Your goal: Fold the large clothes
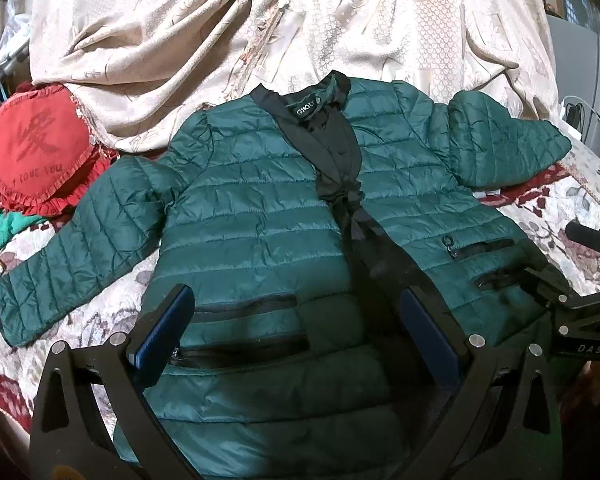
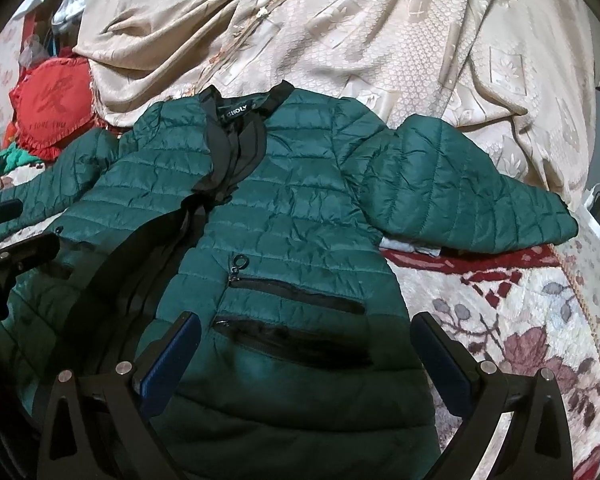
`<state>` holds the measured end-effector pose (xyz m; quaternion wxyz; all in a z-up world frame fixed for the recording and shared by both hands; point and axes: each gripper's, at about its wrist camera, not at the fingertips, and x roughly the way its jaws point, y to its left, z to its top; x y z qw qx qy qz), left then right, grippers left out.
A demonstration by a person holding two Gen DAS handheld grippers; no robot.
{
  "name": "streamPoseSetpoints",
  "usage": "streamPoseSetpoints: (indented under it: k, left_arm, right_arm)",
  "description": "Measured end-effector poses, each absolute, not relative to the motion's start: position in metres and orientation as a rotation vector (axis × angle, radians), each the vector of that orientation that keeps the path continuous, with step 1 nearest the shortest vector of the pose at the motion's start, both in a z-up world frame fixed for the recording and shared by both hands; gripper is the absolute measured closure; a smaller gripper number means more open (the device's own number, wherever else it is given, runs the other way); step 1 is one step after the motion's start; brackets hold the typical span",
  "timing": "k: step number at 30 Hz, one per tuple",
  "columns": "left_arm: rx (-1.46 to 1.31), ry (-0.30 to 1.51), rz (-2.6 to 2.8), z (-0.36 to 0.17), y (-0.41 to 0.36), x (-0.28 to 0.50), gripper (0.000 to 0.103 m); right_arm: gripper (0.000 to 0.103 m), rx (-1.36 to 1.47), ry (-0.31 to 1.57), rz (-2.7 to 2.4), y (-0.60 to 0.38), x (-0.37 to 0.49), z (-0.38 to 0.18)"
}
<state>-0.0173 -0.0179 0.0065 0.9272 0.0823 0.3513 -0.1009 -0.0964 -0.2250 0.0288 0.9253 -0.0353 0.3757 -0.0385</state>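
The green jacket is spread flat, collar far away; its hem is nearest both wide-open grippers, left gripper and right gripper.

The jacket shows quilted green cloth with a slight sheen, creased between the stitched rows, and its trim is matt black fabric. The quilt behind is cream cloth, woven in raised patterns, softly lustrous. The cushion is red cloth, frilled at the edge. The left gripper is matt black plastic with bright metal pins; its pads look blue and smooth.
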Motion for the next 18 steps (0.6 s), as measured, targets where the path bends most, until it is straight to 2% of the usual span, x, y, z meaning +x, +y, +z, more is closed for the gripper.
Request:
streamPoseSetpoints:
  k: [18]
  left_arm:
    - [0.187, 0.722, -0.200, 0.0045, -0.0193, -0.0186, 0.000]
  right_arm:
    - [0.000, -0.072, 0.770, -0.080, -0.2245, -0.0963, 0.0294]
